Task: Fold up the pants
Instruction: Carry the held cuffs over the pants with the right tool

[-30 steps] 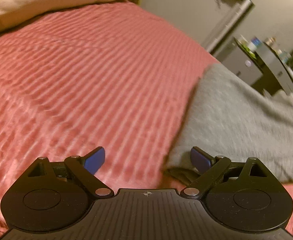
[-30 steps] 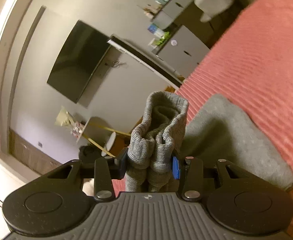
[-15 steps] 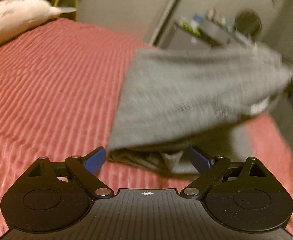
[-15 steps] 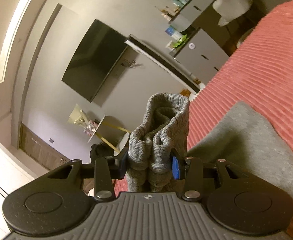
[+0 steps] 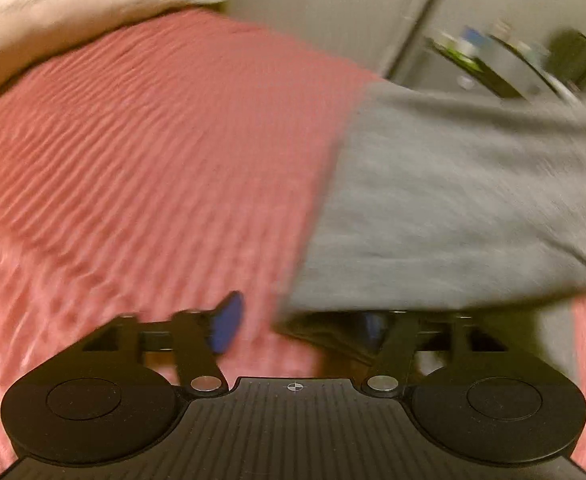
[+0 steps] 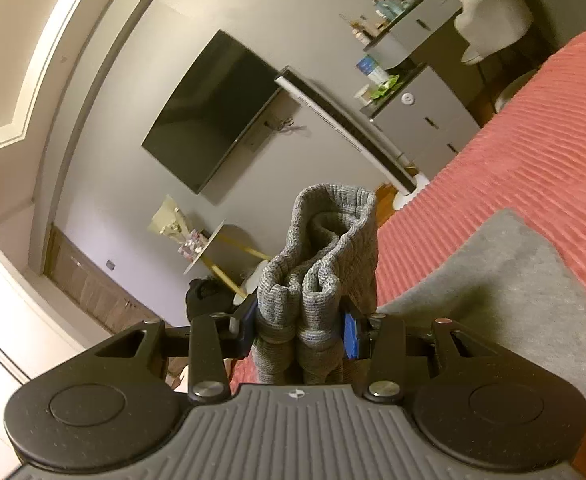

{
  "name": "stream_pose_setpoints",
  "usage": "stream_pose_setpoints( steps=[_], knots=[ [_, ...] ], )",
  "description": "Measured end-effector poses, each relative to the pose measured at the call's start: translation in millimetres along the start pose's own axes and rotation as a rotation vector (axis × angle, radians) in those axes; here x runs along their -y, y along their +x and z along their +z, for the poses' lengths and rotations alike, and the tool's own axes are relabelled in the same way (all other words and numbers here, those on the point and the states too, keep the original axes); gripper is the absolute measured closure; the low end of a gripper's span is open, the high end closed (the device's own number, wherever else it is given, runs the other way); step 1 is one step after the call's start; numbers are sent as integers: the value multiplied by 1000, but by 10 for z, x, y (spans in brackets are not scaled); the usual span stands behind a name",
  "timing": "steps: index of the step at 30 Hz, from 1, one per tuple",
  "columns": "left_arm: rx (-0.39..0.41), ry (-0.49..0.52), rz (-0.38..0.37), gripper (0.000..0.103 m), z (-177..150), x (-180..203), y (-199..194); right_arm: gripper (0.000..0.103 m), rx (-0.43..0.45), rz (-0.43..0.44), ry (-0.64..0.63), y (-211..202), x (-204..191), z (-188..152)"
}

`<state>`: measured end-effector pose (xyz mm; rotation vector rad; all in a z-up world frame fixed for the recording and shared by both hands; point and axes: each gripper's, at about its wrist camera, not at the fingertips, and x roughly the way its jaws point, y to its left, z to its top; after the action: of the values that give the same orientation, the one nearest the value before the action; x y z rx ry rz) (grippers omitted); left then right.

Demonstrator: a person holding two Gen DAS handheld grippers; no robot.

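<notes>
The grey pants lie on a red ribbed bedspread, filling the right half of the blurred left wrist view. My left gripper is open; its left pad is on the bedspread and its right pad sits under the pants' near edge. My right gripper is shut on a bunched ribbed cuff of the pants and holds it up above the bed. The rest of the pants trails down onto the bedspread at the right.
A pale pillow lies at the bed's far left. Beyond the bed stand a grey dresser with small items, a wall TV and a small round side table.
The left wrist view has swung left, so the pants now lie further right, with the right pad under their edge. The right gripper has kept its hold on the cuff and tilted slightly.
</notes>
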<state>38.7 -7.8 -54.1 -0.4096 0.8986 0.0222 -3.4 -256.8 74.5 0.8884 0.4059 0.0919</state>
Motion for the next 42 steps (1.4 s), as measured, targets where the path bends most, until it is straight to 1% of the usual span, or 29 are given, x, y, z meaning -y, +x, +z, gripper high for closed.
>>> stream_pose_setpoints(
  steps=[2, 4, 5, 6, 7, 9, 10, 12, 13, 14, 16, 18, 19, 20, 21, 23, 24, 27, 30, 32, 33, 34, 35, 36, 37, 38, 39, 42],
  knots=[
    [-15, -58, -36, 42, 7, -94, -7, 62, 0, -29, 31, -30, 152, -5],
    [-16, -42, -26, 41, -1, -62, -24, 60, -2, -80, 46, -19, 380, -50],
    [-15, -26, -19, 40, -5, -32, -25, 53, -9, -120, 66, 0, 518, -82],
    [-17, -13, -15, 39, -1, -12, -20, 48, -23, -187, 108, 32, 695, -120],
    [-19, -7, -17, 35, -6, 2, -21, 39, -49, -240, 147, 63, 854, -151],
    [-24, -5, -25, 32, 16, 11, 13, 37, -126, -296, 231, 130, 1150, -238],
    [-25, -3, -23, 32, 8, 13, 5, 35, -147, -288, 262, 146, 1262, -291],
    [-26, 0, -22, 31, 13, 22, 24, 35, -166, -237, 328, 174, 1378, -359],
    [-28, 4, -23, 29, 17, 64, 42, 28, -166, -216, 342, 196, 1387, -366],
    [-29, 10, -23, 28, 5, 71, 39, 20, -167, -201, 335, 234, 1377, -361],
    [-32, 22, -18, 25, -11, 97, 38, 17, -179, -197, 317, 320, 1370, -377],
    [-38, 34, -17, 23, -9, 135, 63, 17, -192, -201, 318, 415, 1383, -396],
    [-41, 42, -15, 22, -13, 151, 72, 22, -191, -207, 310, 444, 1373, -399],
    [-42, 47, -12, 22, -7, 171, 85, 47, -189, -230, 282, 486, 1311, -401],
    [-42, 51, -10, 22, -7, 180, 95, 58, -204, -238, 249, 519, 1268, -392],
    [-39, 53, -13, 22, -17, 175, 78, 59, -192, -250, 189, 488, 1112, -358],
    [-34, 50, -22, 22, -48, 184, 44, 60, -175, -238, 156, 468, 1008, -325],
    [-3, 47, -73, 21, -55, 201, -19, 61, -106, -168, 118, 344, 678, -197],
    [13, 82, -131, 19, -75, 249, -72, 61, -46, -88, 50, 232, 345, -43],
    [10, 116, -126, 14, -89, 306, -74, 61, -11, -51, 12, 150, 173, 22],
    [2, 129, -101, 14, -95, 331, -49, 61, 0, -41, 8, 117, 139, 56],
    [-19, 135, -58, 16, -98, 347, 1, 61, 9, -34, 9, 81, 123, 77],
    [-42, 128, -30, 18, -97, 337, 48, 61, 17, -35, 15, 52, 136, 89],
    [-64, 110, -25, 20, -86, 314, 92, 61, 24, -40, 24, 17, 176, 96],
    [-64, 85, -38, 22, -75, 276, 98, 61, 30, -55, 28, 1, 226, 107],
    [-55, 75, -43, 28, -67, 264, 84, 61, 33, -81, 30, -31, 306, 100],
    [-49, 72, -39, 31, -64, 263, 76, 61, 27, -110, 38, -34, 389, 94],
    [-50, 64, -35, 40, -54, 236, 77, 61, -23, -201, 68, 33, 633, 51]
  ],
)
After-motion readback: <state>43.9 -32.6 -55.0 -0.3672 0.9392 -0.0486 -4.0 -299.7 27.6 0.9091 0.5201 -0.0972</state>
